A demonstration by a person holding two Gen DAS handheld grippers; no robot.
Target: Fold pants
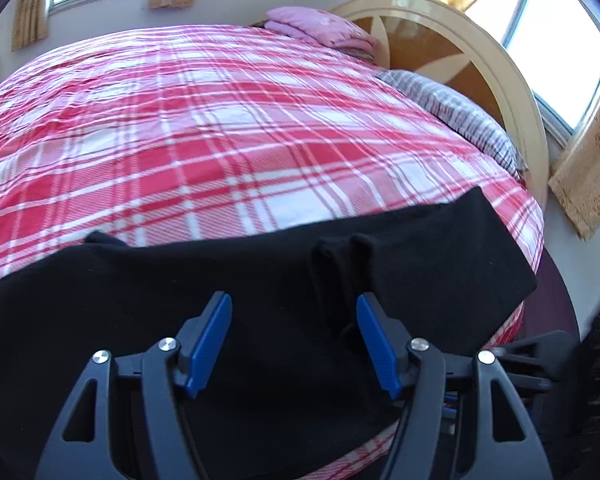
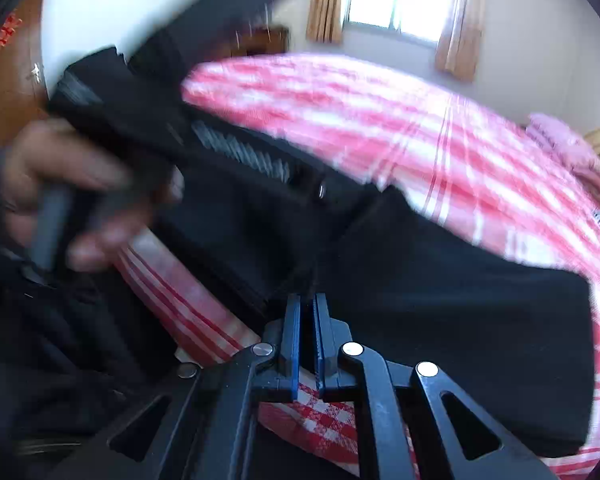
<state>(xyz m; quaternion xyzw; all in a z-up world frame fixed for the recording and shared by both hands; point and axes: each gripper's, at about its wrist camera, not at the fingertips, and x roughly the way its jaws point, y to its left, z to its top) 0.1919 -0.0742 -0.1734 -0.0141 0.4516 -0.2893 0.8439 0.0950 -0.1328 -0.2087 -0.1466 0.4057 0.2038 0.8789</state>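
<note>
From my left wrist camera I see the left gripper [image 1: 294, 310] with its blue pads [image 1: 210, 344] spread wide apart and nothing between them, poised over the black pants [image 1: 260, 280]. The pants lie across the near edge of the bed [image 1: 220, 128], on the red and white plaid sheet, with a raised fold running up from between the pads. This view alone shows the far side of the bed: a pink folded blanket [image 1: 320, 30] at the head, a grey striped pillow [image 1: 456, 112] beside the cream headboard [image 1: 512, 92], and curtained windows [image 1: 556, 36] behind. The right wrist camera is heavily motion-blurred and shows what the left does not: the right gripper [image 2: 308, 304] with its pads nearly together, closed on an edge of the pants [image 2: 440, 288], and the body of the left gripper [image 2: 172, 120] crossing the upper left of the frame, held in the person's left hand [image 2: 68, 192], fingers wrapped round its handle. I note the right-hand end of the pants [image 1: 500, 264] reaches almost to the side edge of the mattress, and the near hem hangs at or just over the front edge; I cannot tell which. Beyond the pants the sheet is bare up to the pillow and blanket. A dark object at the lower right of the left view is too blurred to identify.
</note>
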